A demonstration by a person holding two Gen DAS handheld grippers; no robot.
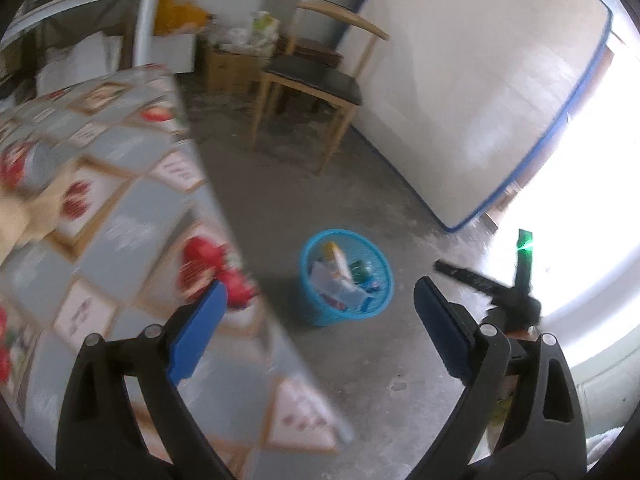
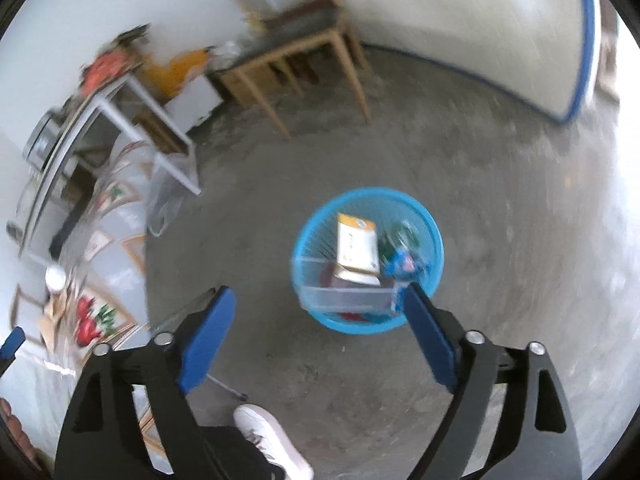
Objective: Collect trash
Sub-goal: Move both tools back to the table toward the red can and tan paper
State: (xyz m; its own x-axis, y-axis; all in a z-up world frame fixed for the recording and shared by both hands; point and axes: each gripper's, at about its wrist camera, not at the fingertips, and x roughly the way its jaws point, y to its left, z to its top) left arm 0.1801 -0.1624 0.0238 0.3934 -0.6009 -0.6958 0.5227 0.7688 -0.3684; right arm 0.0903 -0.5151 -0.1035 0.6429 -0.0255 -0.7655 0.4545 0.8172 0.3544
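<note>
A blue mesh waste basket point(image 1: 374, 309) point(image 2: 316, 210) stands on the concrete floor with trash in it: a white and orange carton point(image 2: 356, 246), a clear plastic box point(image 2: 344, 294) and blue and green wrappers point(image 2: 404, 258). My left gripper point(image 1: 318, 294) is open and empty, its left finger over the table edge, its right finger over the floor. My right gripper point(image 2: 318, 294) hangs open and empty above the floor, just in front of the basket. In the left wrist view the other gripper's black tip point(image 1: 516, 300) shows at the right.
A table with a grey, red-flowered cloth point(image 1: 100, 208) point(image 2: 116, 216) fills the left side, with crumpled beige paper point(image 1: 24, 212) on it. A wooden chair point(image 1: 316, 80) point(image 2: 296, 48), a cardboard box point(image 1: 230, 68) and a leaning white mattress point(image 1: 480, 92) stand behind. A person's white shoe point(image 2: 272, 440) is below.
</note>
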